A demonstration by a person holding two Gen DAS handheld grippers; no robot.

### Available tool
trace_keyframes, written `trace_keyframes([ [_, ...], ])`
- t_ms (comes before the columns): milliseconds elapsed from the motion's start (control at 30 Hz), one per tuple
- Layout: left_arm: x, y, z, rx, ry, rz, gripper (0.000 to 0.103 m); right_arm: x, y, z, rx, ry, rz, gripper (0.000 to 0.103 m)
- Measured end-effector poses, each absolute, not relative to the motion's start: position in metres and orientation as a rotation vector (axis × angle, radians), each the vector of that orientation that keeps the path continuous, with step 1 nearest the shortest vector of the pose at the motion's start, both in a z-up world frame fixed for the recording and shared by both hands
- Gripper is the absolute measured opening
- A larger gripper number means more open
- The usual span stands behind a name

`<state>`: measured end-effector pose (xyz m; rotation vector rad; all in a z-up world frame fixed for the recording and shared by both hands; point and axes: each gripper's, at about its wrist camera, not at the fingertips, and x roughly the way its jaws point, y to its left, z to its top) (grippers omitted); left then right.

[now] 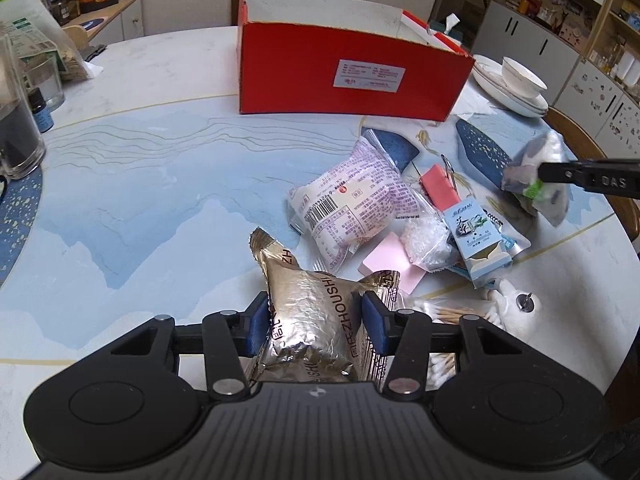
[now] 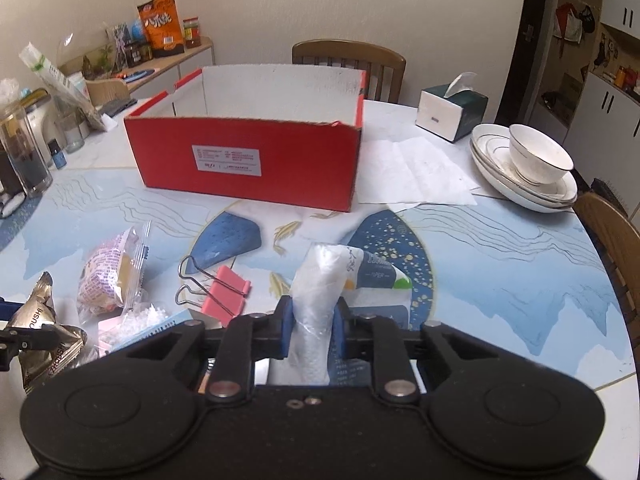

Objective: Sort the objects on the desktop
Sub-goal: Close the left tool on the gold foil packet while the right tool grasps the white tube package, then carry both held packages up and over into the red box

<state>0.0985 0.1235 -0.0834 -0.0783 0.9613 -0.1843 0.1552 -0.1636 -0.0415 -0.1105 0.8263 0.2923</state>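
My left gripper [image 1: 316, 322] is shut on a gold foil snack packet [image 1: 308, 312], held just above the table near the front edge. My right gripper [image 2: 312, 328] is shut on a clear plastic tissue pack [image 2: 320, 288] with a white and blue label; it also shows in the left wrist view [image 1: 536, 176], lifted off the table. An open red cardboard box [image 2: 248, 160] stands at the table's middle back, also in the left wrist view [image 1: 352, 80]. A purple-printed bun packet [image 1: 348, 204], pink binder clip [image 2: 224, 292], pink sticky notes [image 1: 394, 264] and a small blue-white carton [image 1: 480, 240] lie on the table.
Stacked white plates with a bowl [image 2: 528, 168] and a tissue box [image 2: 452, 112] stand at the back right. Glass jars and a small blue bottle [image 2: 28, 152] stand at the left. Wooden chairs [image 2: 348, 60] ring the round table [image 2: 500, 248]. A cotton swab bag [image 1: 456, 316] lies near my left gripper.
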Motion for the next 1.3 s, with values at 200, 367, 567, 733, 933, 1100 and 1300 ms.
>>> trace_keyframes([
  [200, 0.095, 0.127, -0.067, -0.107, 0.930, -0.171, 0.047, 0.148, -0.187, -0.030, -0.069, 0.806, 0.294, 0.017],
  [367, 0.098, 0.125, -0.050, -0.135, 0.900, -0.169, 0.047, 0.141, -0.196, -0.017, -0.044, 0.774, 0.315, 0.016],
  [567, 0.107, 0.115, -0.028, -0.138, 0.863, -0.186, 0.047, 0.137, -0.198, 0.001, -0.017, 0.746, 0.350, 0.017],
  [733, 0.119, 0.105, -0.012, -0.118, 0.824, -0.213, 0.047, 0.139, -0.196, 0.016, -0.007, 0.716, 0.386, 0.017],
  [933, 0.139, 0.092, 0.003, -0.064, 0.773, -0.242, 0.047, 0.148, -0.191, 0.029, -0.007, 0.696, 0.430, 0.017],
  [1100, 0.162, 0.086, 0.014, -0.027, 0.742, -0.257, 0.048, 0.163, -0.185, 0.041, 0.003, 0.677, 0.468, 0.017],
  [1300, 0.198, 0.087, 0.031, 0.006, 0.690, -0.261, 0.048, 0.189, -0.167, 0.060, -0.018, 0.633, 0.514, 0.017],
])
